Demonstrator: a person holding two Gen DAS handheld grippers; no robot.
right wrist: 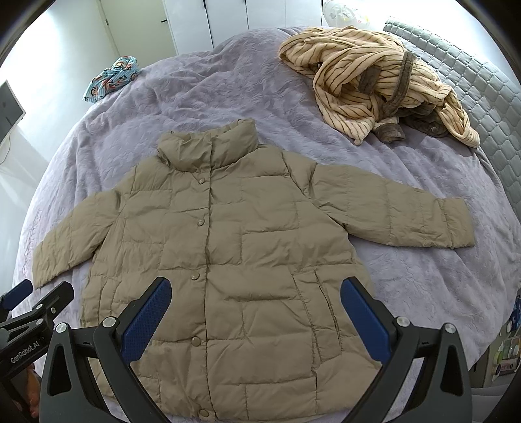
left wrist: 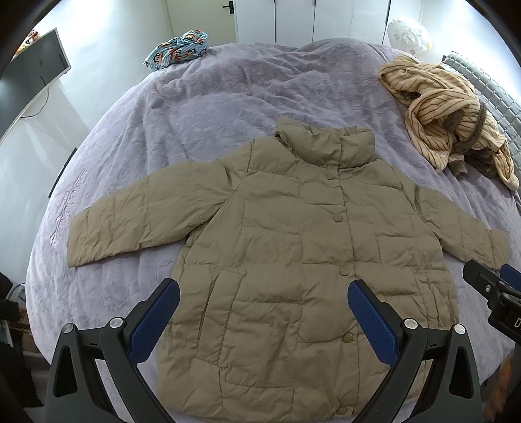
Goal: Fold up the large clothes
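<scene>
Jacket (left wrist: 293, 260): a khaki quilted puffer, lies flat and face up on the bed (left wrist: 195, 107), which carries a lavender plush cover. Its collar (left wrist: 325, 143) stands toward the far side of the bed and its hem lies nearest to me. Both sleeves are spread outward; the one on my left (left wrist: 130, 218) angles down toward the left edge of the cover, and the one on my right (right wrist: 390, 208) reaches toward the right edge. The front is closed, with a row of snap buttons (left wrist: 338, 217) running down the middle. My left tongs (left wrist: 263, 315) hang above the lower front of the jacket with the blue pads (left wrist: 156, 319) set wide apart and nothing between them. My right tongs (right wrist: 257, 312) hang above the lower front as well, nearer the pocket seam (right wrist: 309, 312), likewise spread apart and empty. Whether either pair touches the fabric cannot be determined. In the left wrist view the right tongs appear at the right margin, just beside the cuff of the right sleeve. A striped beige robe (right wrist: 377, 84) lies crumpled on the far right part of the bed, well apart from the jacket. A blue patterned garment (left wrist: 177, 48) lies bunched at the far left corner. White wardrobe doors (left wrist: 293, 19) stand beyond the bed.
</scene>
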